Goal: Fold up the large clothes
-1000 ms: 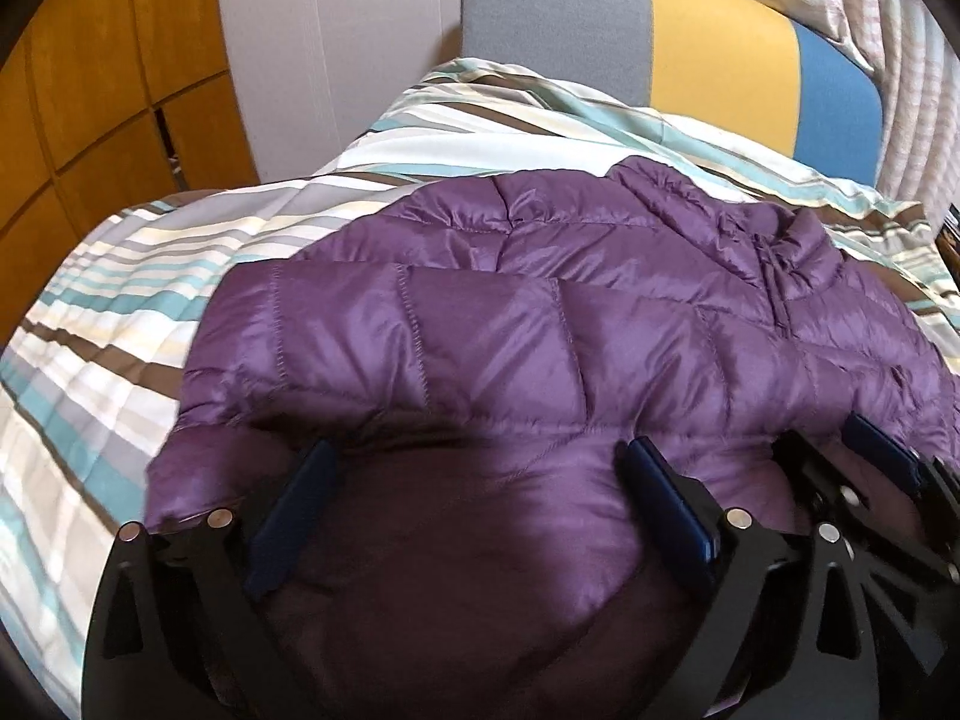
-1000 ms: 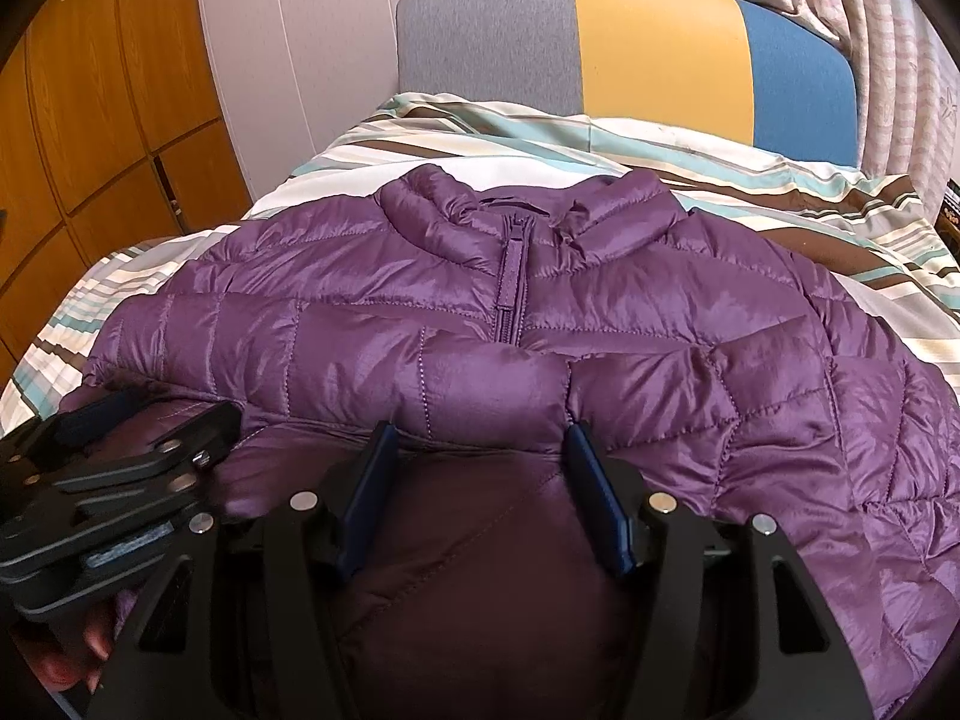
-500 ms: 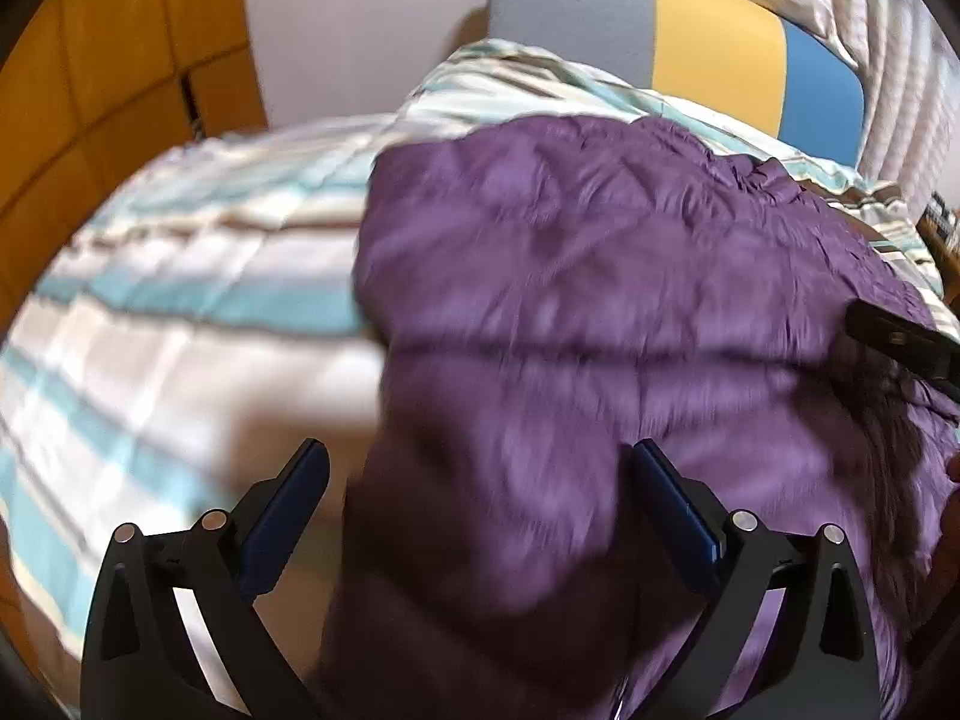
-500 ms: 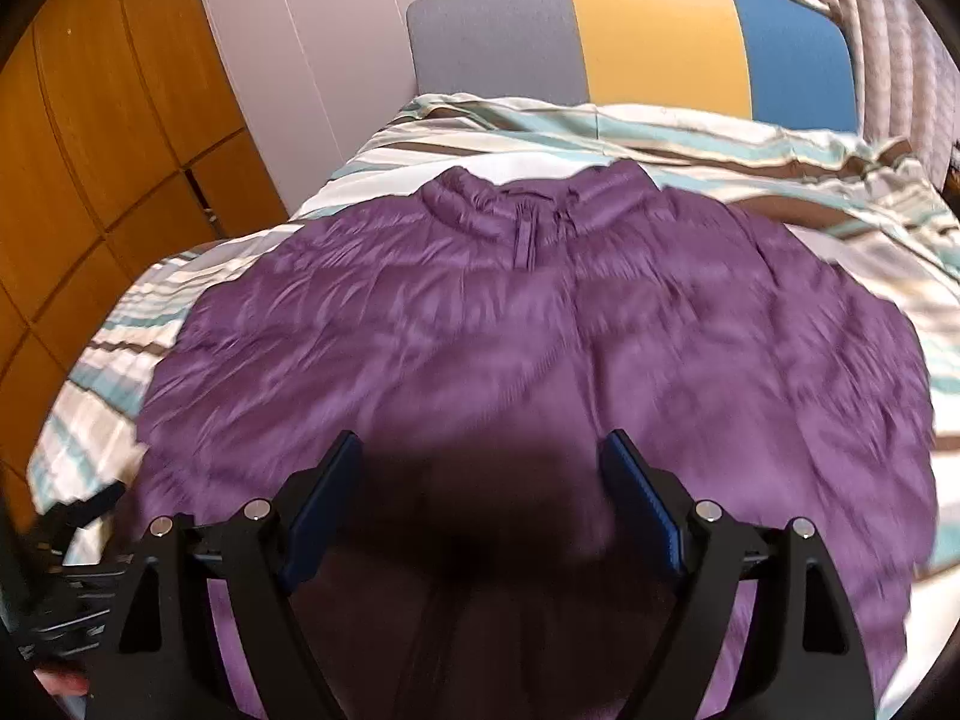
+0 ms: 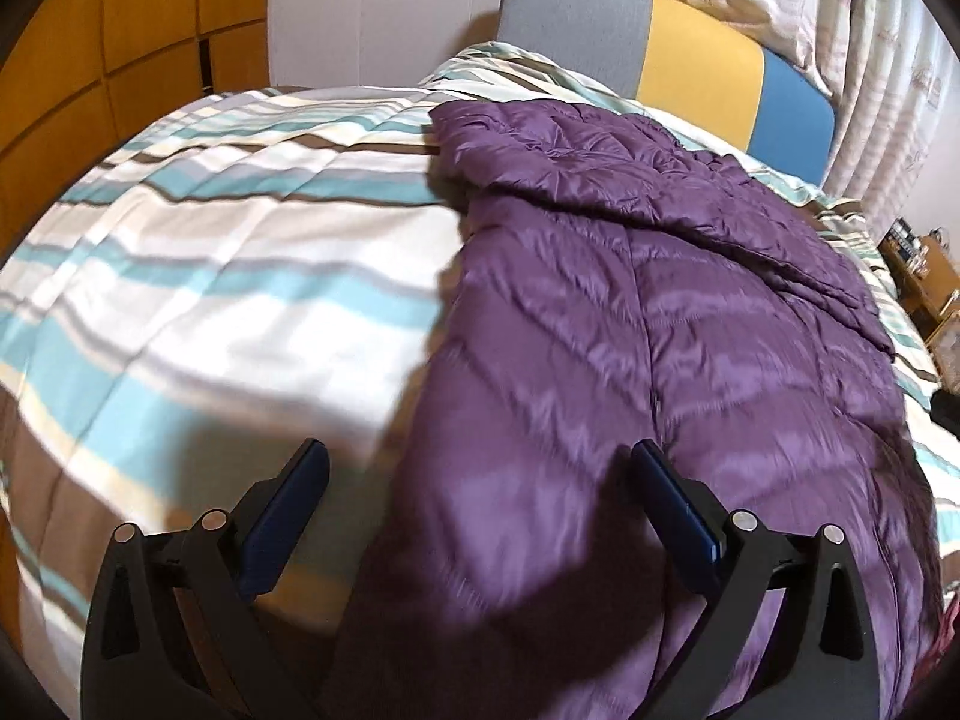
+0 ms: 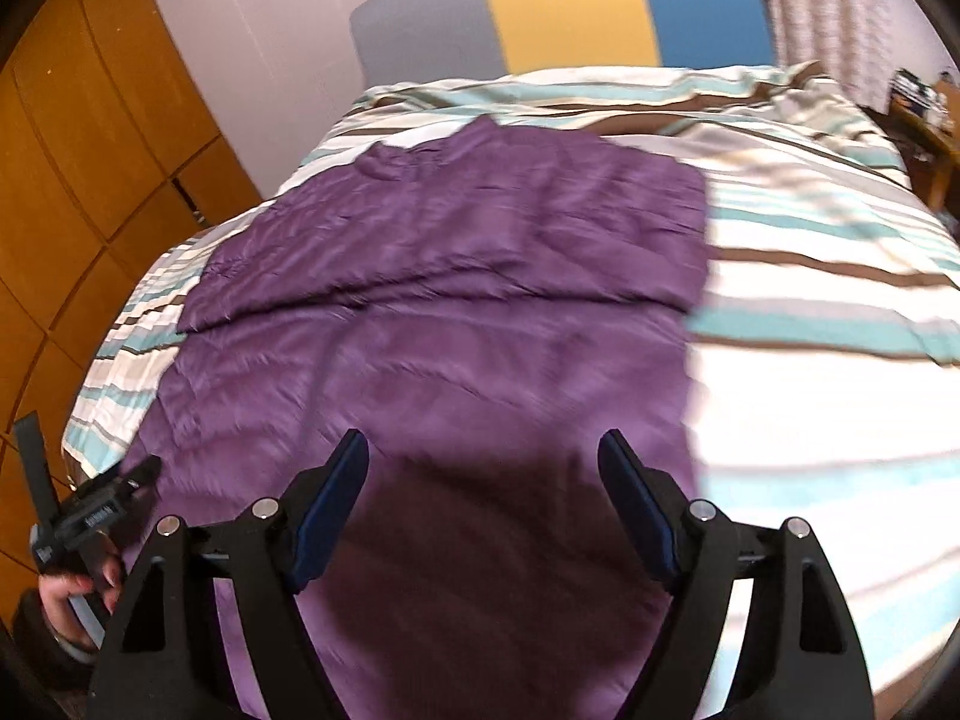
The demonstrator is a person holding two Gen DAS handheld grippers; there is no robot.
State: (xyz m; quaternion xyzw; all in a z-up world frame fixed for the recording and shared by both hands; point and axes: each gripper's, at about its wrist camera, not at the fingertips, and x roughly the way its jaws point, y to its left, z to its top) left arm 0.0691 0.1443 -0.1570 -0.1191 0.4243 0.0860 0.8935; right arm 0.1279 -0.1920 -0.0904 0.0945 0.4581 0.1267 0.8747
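A purple quilted jacket [image 5: 660, 312] lies spread on the striped bed, collar toward the headboard. My left gripper [image 5: 480, 450] hovers open over the jacket's left edge, one finger above the duvet and the other above the fabric, gripping nothing. My right gripper [image 6: 483, 438] hangs above the near part of the jacket [image 6: 450, 300], close to its right edge. Its jaws are wide and closing slightly, and the cloth lies below them, not pinched. In the right wrist view the left gripper [image 6: 96, 510] shows at the lower left, held by a hand [image 6: 66, 594].
The striped duvet [image 5: 210, 240] covers the bed on both sides of the jacket. A grey, yellow and blue headboard [image 6: 570, 6] stands at the far end. Orange wardrobe doors [image 6: 72, 150] run along the left. A wooden bedside table [image 5: 918, 276] stands at the right.
Both grippers have moved apart from side by side at the near hem, the left toward the jacket's left edge, the right toward its right. The right jaws stand wider than a second ago.
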